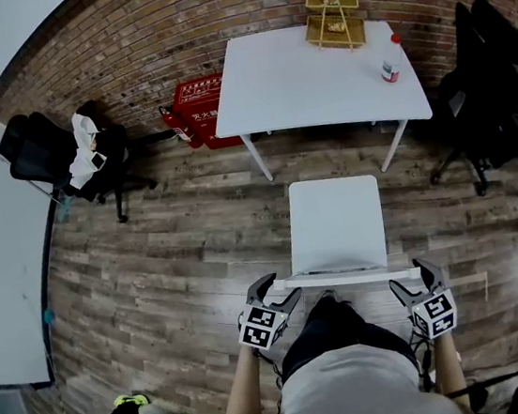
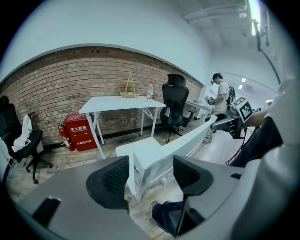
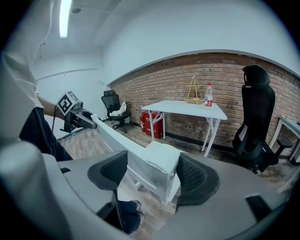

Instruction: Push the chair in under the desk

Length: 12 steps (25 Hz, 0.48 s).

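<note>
The white chair with a flat square seat (image 1: pixel 337 224) stood at 6 o'clock of the white rectangular desk (image 1: pixel 309 81), short of its front legs and not yet under it, with its backrest toward the person. The left tool (image 2: pixel 150 174) sat at the backrest's 9 o'clock end and the right tool (image 3: pixel 152 174) at its 3 o'clock end. Each had its jaws apart, straddling a corner of the backrest without clamping it. Bracing both ends probably served to keep the push straight, so that the seat would pass between the desk legs
</note>
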### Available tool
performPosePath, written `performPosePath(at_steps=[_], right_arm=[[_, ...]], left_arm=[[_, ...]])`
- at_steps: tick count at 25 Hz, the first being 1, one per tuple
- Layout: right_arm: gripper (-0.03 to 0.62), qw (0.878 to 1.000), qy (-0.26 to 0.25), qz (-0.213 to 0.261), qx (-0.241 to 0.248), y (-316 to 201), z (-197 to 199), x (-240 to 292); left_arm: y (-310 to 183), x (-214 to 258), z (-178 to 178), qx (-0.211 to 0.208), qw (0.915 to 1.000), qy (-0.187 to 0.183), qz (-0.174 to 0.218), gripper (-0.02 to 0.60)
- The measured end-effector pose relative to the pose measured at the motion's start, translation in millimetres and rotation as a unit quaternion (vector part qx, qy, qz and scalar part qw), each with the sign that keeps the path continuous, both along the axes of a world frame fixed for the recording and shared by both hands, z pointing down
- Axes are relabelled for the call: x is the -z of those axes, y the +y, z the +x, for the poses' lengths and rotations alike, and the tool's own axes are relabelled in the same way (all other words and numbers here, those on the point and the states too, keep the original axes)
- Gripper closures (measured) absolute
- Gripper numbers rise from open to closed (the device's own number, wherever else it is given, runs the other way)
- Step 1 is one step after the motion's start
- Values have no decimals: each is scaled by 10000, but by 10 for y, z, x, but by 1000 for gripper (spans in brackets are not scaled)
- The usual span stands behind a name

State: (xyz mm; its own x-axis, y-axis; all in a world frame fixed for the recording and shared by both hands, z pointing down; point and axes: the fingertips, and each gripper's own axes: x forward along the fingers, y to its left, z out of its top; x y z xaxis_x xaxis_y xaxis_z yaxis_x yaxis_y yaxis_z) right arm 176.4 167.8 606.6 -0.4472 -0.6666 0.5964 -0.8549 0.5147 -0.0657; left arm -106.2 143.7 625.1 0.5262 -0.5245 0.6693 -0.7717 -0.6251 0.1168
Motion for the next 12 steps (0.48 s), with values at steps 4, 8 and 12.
performPosePath(at_steps=[4, 8, 12], right_arm=[[270, 10000, -20, 4, 13, 2, -6, 4], [270, 10000, 52, -46, 41, -9, -4, -28], [270, 9999, 81, -102, 6, -19, -26, 55]], left_arm=[[-7, -24, 4, -51, 9999, 37, 88, 288], [-4, -55, 3, -14, 9998, -4, 179, 301], [-23, -71, 31, 3, 9998, 28, 192, 299]])
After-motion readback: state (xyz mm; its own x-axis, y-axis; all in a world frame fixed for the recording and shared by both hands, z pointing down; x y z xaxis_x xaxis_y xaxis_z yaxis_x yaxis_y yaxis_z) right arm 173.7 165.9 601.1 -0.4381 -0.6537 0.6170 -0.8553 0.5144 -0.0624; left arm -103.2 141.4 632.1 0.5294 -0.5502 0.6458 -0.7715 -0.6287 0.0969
